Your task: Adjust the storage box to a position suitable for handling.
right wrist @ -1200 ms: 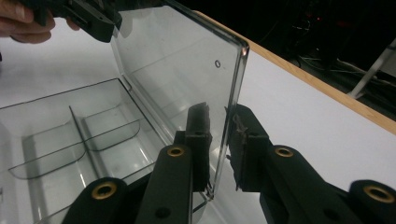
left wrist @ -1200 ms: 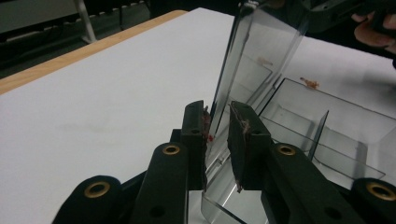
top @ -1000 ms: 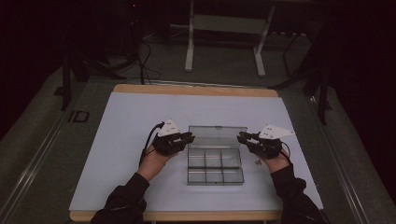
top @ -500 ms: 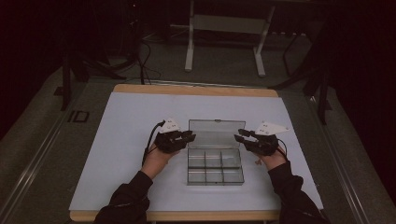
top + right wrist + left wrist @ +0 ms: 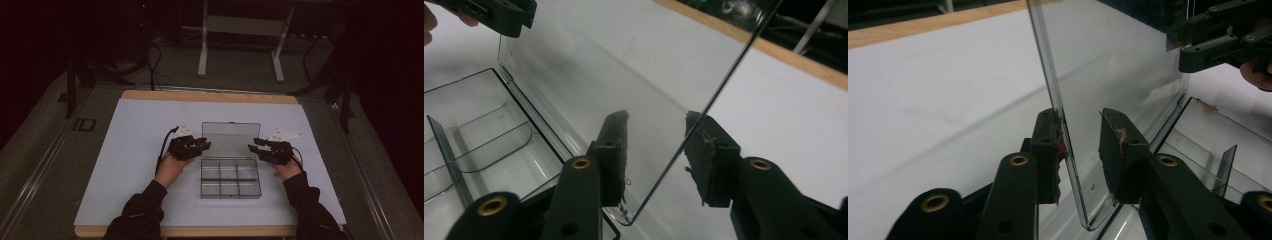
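While both forearms reach in from the near edge of the tabletop (image 5: 125, 150), the left gripper (image 5: 199, 145) and the right gripper (image 5: 257, 147) point inward at the two side edges of the clear lid (image 5: 231, 140), which stands raised behind the clear compartment box (image 5: 230, 179) at the middle of the white surface. In each gripper view the lid's edge stands between the fingers: the left fingers (image 5: 1048, 150) have one pad close against it, the right fingers (image 5: 711, 155) stand clear. Both pairs have just been opening. Since a second ago the lid looks raised much the same, the hands hardly shifted.
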A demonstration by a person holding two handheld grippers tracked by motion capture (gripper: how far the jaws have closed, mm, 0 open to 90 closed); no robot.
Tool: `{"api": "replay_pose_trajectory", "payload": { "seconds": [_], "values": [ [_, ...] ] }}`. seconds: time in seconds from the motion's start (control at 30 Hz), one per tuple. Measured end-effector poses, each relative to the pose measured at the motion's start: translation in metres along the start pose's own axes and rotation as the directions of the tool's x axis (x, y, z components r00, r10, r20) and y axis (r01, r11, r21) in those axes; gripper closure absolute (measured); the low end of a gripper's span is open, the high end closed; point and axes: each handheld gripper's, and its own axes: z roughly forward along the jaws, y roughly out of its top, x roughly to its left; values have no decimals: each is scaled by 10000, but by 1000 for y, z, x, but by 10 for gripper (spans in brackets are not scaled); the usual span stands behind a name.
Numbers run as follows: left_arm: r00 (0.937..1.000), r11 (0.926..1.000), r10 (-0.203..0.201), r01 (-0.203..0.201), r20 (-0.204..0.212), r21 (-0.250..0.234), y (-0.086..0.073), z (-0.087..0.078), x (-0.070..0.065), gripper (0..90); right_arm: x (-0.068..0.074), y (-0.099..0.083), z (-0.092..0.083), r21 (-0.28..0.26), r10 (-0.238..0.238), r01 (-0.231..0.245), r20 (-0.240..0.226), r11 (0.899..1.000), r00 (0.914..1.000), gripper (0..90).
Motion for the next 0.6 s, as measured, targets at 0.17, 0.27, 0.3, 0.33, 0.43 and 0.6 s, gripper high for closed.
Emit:
{"api": "replay_pose_trajectory", "payload": {
  "seconds": [0.17, 0.27, 0.3, 0.33, 0.43, 0.6],
  "values": [
    [9996, 9996, -275, 275, 48, 88, -1, 3, 3, 679, -1, 0, 5, 143, 338, -338, -26, 9993, 9994, 571],
    [9992, 9990, -405, 404, 63, 196, -2, 7, 4, 658, -2, 1, 6, 273, 435, -434, -12, 9987, 9991, 561],
    [9990, 9986, -446, 443, 103, 278, -2, 8, 3, 648, -2, 1, 7, 309, 450, -450, -17, 9985, 9990, 554],
    [9990, 9986, -446, 443, 103, 278, -2, 8, 3, 629, -2, 1, 7, 309, 450, -450, -17, 9985, 9990, 554],
    [9980, 9976, -605, 598, 196, 349, -3, 10, 4, 619, -1, 1, 10, 452, 702, -703, 53, 9965, 9975, 537],
    [9980, 9968, -624, 619, 84, 511, -3, 12, 4, 611, -3, 2, 11, 603, 893, -892, 6, 9942, 9960, 530]
  ]
}}
